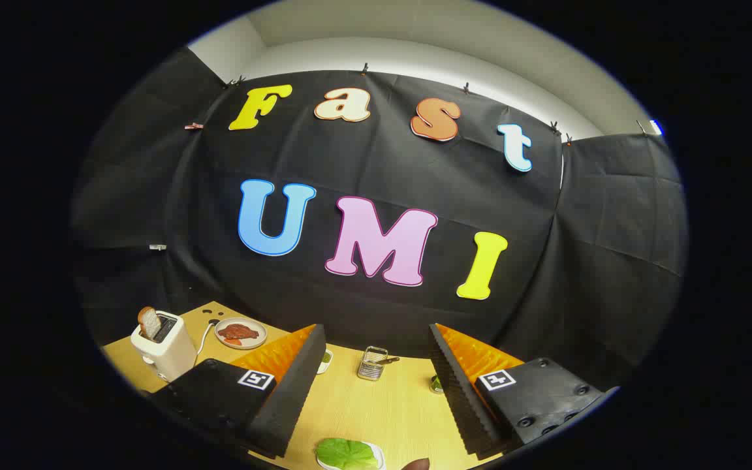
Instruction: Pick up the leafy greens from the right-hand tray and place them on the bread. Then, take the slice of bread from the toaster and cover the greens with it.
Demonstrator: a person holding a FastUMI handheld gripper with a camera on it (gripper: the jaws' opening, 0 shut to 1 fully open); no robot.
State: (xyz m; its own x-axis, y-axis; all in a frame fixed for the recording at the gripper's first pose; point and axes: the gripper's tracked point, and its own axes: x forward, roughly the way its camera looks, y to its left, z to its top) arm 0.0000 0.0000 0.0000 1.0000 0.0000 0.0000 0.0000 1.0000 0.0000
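leafy greens (346,453) on a white tray (378,450), bottom centre of frame, between the gripper (376,378) fingers, which stand wide apart, holding nothing. judged light, limp, tear-prone: pinch at a leaf edge. bread slice (149,322) upright in toaster (166,349), lower left.

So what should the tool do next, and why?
Probably tip down and ease toward the leafy greens. The tool is open with nothing between its fingers, held above the wooden table, and the greens lie on a white tray low between the fingers, not yet picked up. The bread slice in the toaster comes later.
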